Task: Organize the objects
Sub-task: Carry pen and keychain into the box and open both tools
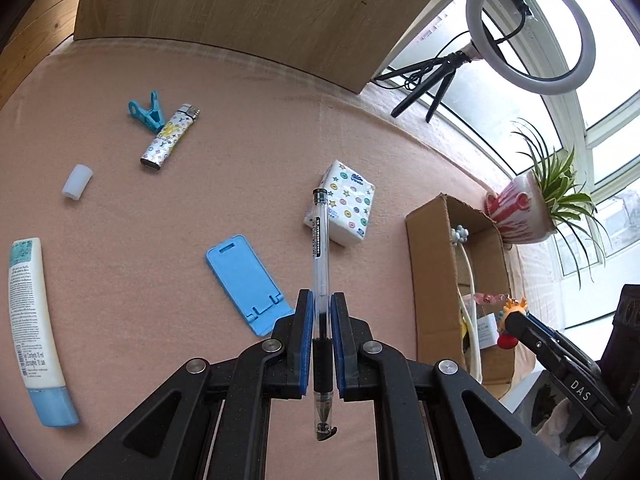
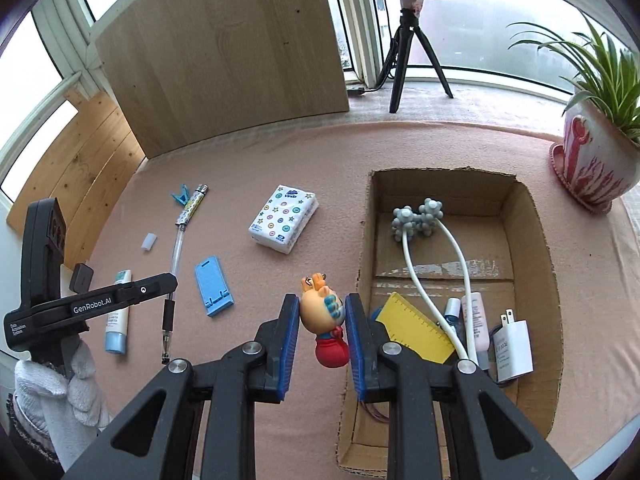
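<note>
My left gripper (image 1: 321,304) is shut on a clear pen (image 1: 320,248) with a black grip, which stands up between the blue pads above the pink cloth. In the right wrist view the same gripper (image 2: 173,282) shows at the left with the pen (image 2: 178,248). My right gripper (image 2: 322,308) is shut on a small toy figure (image 2: 322,312) with an orange head and red body, just left of the cardboard box (image 2: 536,240). A tissue pack (image 2: 284,222), blue phone stand (image 2: 212,286), lighter (image 1: 170,138), blue clip (image 1: 148,112), white cap (image 1: 77,182) and cream tube (image 1: 34,320) lie on the cloth.
The box holds a white massager (image 2: 416,216), a yellow ruler (image 2: 416,328), small tubes (image 2: 474,316) and a white charger (image 2: 514,344). A potted plant (image 2: 588,160) stands at the far right, a ring light tripod (image 2: 408,40) and a wooden board (image 2: 224,52) at the back.
</note>
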`<move>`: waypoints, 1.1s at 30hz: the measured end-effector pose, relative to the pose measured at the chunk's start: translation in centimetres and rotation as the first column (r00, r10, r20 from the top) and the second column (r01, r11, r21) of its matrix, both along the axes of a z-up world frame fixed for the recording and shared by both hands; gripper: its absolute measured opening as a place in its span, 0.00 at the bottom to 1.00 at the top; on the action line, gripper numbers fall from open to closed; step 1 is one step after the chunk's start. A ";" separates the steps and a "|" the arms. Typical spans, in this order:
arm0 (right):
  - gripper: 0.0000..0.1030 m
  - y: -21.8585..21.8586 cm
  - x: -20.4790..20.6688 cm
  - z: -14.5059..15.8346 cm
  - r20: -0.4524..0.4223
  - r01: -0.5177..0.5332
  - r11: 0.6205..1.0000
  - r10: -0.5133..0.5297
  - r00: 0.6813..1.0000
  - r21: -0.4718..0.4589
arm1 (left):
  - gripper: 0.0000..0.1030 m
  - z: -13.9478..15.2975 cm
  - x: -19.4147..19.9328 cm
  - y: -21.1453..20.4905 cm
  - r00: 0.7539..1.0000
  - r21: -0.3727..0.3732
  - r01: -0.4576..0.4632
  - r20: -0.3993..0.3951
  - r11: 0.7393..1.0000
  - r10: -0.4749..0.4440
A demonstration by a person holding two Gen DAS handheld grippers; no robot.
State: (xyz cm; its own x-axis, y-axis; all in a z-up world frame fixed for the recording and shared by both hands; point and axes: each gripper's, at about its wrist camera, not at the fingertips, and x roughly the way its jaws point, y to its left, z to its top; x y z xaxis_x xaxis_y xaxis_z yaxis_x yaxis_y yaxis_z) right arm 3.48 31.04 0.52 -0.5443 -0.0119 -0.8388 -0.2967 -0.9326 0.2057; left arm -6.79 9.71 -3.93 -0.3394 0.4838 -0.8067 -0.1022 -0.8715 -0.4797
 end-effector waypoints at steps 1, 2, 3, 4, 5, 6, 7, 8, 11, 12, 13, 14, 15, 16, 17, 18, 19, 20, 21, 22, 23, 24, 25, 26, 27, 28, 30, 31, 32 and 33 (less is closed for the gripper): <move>0.20 0.6 0.5 0.0 0.000 0.017 1.000 -0.017 1.000 0.004 | 0.09 0.3 0.0 1.0 1.000 0.007 0.013 -0.001 1.000 -0.013; 0.20 1.2 0.9 0.0 0.000 0.031 1.000 -0.031 1.000 0.004 | 0.09 0.5 -0.1 1.9 1.000 0.013 0.026 -0.004 1.000 -0.026; 0.20 1.9 1.4 0.0 0.001 0.045 0.999 -0.045 0.999 0.002 | 0.09 0.9 0.0 2.8 0.999 0.017 0.041 -0.009 0.999 -0.041; 0.20 2.5 1.8 -0.1 0.001 0.059 0.998 -0.059 0.998 0.002 | 0.09 1.2 -0.1 3.9 0.998 0.020 0.056 -0.013 0.998 -0.056; 0.20 3.1 2.2 -0.1 0.002 0.070 0.998 -0.070 0.998 0.003 | 0.09 1.5 -0.1 4.8 0.997 0.026 0.069 -0.019 0.997 -0.069; 0.20 3.6 2.6 -0.1 0.004 0.081 0.997 -0.081 0.997 0.004 | 0.09 1.7 -0.2 6.0 0.996 0.030 0.085 -0.025 0.996 -0.084; 0.20 4.2 2.9 -0.1 0.005 0.092 0.996 -0.092 0.996 0.004 | 0.09 2.1 -0.1 6.9 0.995 0.032 0.100 -0.032 0.994 -0.099; 0.20 4.7 3.2 -0.2 0.006 0.103 0.995 -0.103 0.995 0.005 | 0.09 2.4 -0.1 8.0 0.993 0.035 0.116 -0.038 0.993 -0.115; 0.20 5.9 4.2 -0.3 0.006 0.127 0.992 -0.127 0.992 0.007 | 0.09 2.7 0.0 11.1 0.987 0.042 0.157 -0.044 0.987 -0.155; 0.20 6.3 4.5 -0.3 0.009 0.133 0.991 -0.133 0.991 0.009 | 0.09 2.8 0.0 12.0 0.984 0.043 0.171 -0.046 0.984 -0.170; 0.20 6.7 4.8 -0.3 0.011 0.138 0.990 -0.138 0.990 0.012 | 0.09 2.7 0.1 13.0 0.982 0.041 0.185 -0.049 0.982 -0.183; 0.20 7.0 5.0 -0.3 0.012 0.141 0.990 -0.141 0.990 0.018 | 0.09 2.8 0.2 13.8 0.980 0.043 0.197 -0.048 0.979 -0.195; 0.20 7.3 5.3 -0.3 0.013 0.144 0.989 -0.144 0.989 0.023 | 0.09 2.8 0.3 14.6 0.977 0.046 0.209 -0.047 0.977 -0.207; 0.20 7.6 5.6 -0.2 0.015 0.148 0.989 -0.148 0.989 0.024 | 0.09 2.8 0.3 15.4 0.975 0.043 0.221 -0.046 0.974 -0.219; 0.20 8.0 5.7 -0.2 0.015 0.151 0.988 -0.151 0.988 0.021 | 0.09 2.7 0.4 16.1 0.972 0.039 0.232 -0.045 0.972 -0.230; 0.20 8.3 5.9 -0.2 0.016 0.154 0.988 -0.155 0.988 0.018 | 0.09 2.6 0.4 16.9 0.970 0.033 0.240 -0.044 0.970 -0.238; 0.20 8.5 6.1 -0.3 0.016 0.159 0.987 -0.159 0.987 0.017 | 0.09 2.5 0.4 17.5 0.969 0.030 0.247 -0.041 0.969 -0.245; 0.20 8.7 6.2 -0.3 0.016 0.162 0.987 -0.162 0.987 0.014 | 0.09 2.3 0.5 18.0 0.967 0.028 0.253 -0.037 0.967 -0.251; 0.20 8.9 6.3 -0.4 0.016 0.163 0.987 -0.163 0.987 0.009 | 0.09 2.2 0.5 18.5 0.966 0.021 0.258 -0.035 0.966 -0.257; 0.20 9.1 6.5 -0.4 0.014 0.162 0.987 -0.162 0.987 0.005 | 0.09 2.1 0.5 19.1 0.964 0.014 0.264 -0.033 0.964 -0.263; 0.20 9.2 6.6 -0.4 0.012 0.160 0.987 -0.160 0.987 0.002 | 0.09 2.1 0.6 19.5 0.963 0.010 0.268 -0.032 0.963 -0.268; 0.20 9.3 6.6 -0.4 0.010 0.157 0.988 -0.157 0.988 0.000 | 0.09 2.1 0.7 19.7 0.962 0.006 0.270 -0.035 0.963 -0.270; 0.20 9.3 6.6 -0.4 0.008 0.154 0.988 -0.154 0.988 0.000 | 0.09 2.0 0.7 19.8 0.963 0.000 0.269 -0.038 0.963 -0.268; 0.20 9.3 6.6 -0.4 0.007 0.152 0.988 -0.152 0.988 0.001 | 0.09 2.0 0.8 19.9 0.963 -0.001 0.266 -0.038 0.964 -0.266; 0.20 9.4 6.6 -0.4 0.006 0.151 0.989 -0.151 0.989 0.002 | 0.09 1.9 0.7 19.9 0.964 0.004 0.264 -0.033 0.965 -0.263; 0.20 9.4 6.5 -0.4 0.006 0.150 0.989 -0.150 0.989 0.001 | 0.09 1.8 0.7 19.6 0.964 0.017 0.264 -0.024 0.964 -0.263; 0.21 9.4 6.4 -0.5 0.004 0.141 0.990 -0.141 0.990 -0.006 | 0.16 1.7 0.5 19.2 0.968 0.025 0.250 -0.001 0.968 -0.250; 0.21 9.4 6.5 -0.4 -0.007 0.137 0.991 -0.137 0.991 -0.008 | 0.22 1.7 0.5 18.8 0.971 0.023 0.239 -0.005 0.971 -0.239; 0.22 9.3 6.5 -0.4 -0.012 0.134 0.991 -0.135 0.991 -0.005 | 0.24 1.8 0.5 18.4 0.974 0.016 0.228 -0.014 0.973 -0.228; 0.31 9.2 6.5 -0.3 -0.014 0.138 0.990 -0.138 0.990 0.001 | 0.24 1.9 0.4 18.0 0.976 0.006 0.218 -0.019 0.976 -0.218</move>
